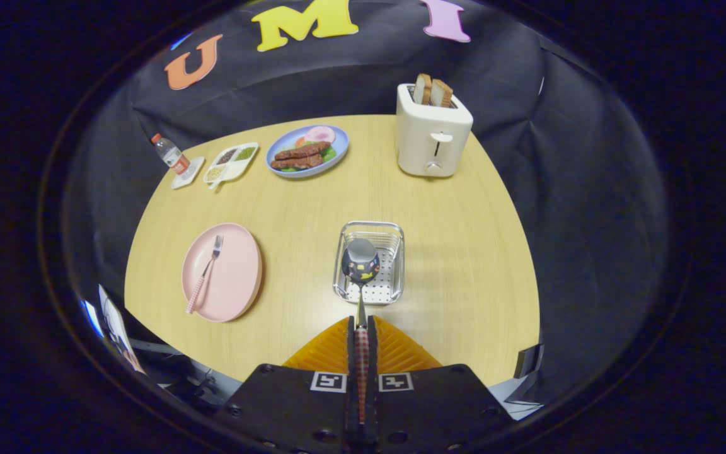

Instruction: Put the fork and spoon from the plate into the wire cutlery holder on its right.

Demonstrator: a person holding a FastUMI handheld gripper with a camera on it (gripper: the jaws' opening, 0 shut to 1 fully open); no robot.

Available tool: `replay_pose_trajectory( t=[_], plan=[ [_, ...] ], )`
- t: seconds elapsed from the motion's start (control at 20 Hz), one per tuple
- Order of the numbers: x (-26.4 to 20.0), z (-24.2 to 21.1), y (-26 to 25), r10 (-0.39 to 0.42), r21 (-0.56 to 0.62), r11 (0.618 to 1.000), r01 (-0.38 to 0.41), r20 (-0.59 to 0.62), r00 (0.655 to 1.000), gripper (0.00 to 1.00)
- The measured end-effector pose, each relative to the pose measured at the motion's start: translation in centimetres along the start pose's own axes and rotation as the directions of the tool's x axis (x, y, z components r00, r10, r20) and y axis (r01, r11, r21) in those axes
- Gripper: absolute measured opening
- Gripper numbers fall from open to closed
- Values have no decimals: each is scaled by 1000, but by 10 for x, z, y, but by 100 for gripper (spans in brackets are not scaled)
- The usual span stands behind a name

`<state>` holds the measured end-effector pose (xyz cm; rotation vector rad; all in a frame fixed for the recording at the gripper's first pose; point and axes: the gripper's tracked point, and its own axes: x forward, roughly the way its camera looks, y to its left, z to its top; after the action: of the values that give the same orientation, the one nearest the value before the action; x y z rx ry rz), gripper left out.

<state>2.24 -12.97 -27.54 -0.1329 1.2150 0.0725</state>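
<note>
We're gripping the spoon [360, 265] handle, fingers [372, 328] clenched on it, bowl hovering over the wire cutlery holder [394, 239]. Fork [205, 272] is lying on the pink plate [240, 277] to its left. No readable labels.

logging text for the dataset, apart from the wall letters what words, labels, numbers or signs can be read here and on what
None can be read.
water bottle: it has a label band, too small and blurred to read.
gripper: two square black-and-white marker patterns on the body behind it, no words or numbers. It is shut on the spoon, which hangs over the wire cutlery holder.
toaster, pink plate, fork: no text visible.
</note>
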Motion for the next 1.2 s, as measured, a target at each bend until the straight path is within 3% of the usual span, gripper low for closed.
replay_pose_trajectory(
  t=[0.35,0.6,0.9,1.1,1.2],
  plan=[
    [17,26,-3,11,59,998,-2,-160,987,4],
    [35,13,-11,-14,40,999,27,-299,954,6],
    [45,26,-6,23,68,998,0,-333,943,7],
    [47,37,-4,25,66,998,-6,-289,957,10],
    [38,45,3,42,69,997,-27,-237,971,22]
  ],
)
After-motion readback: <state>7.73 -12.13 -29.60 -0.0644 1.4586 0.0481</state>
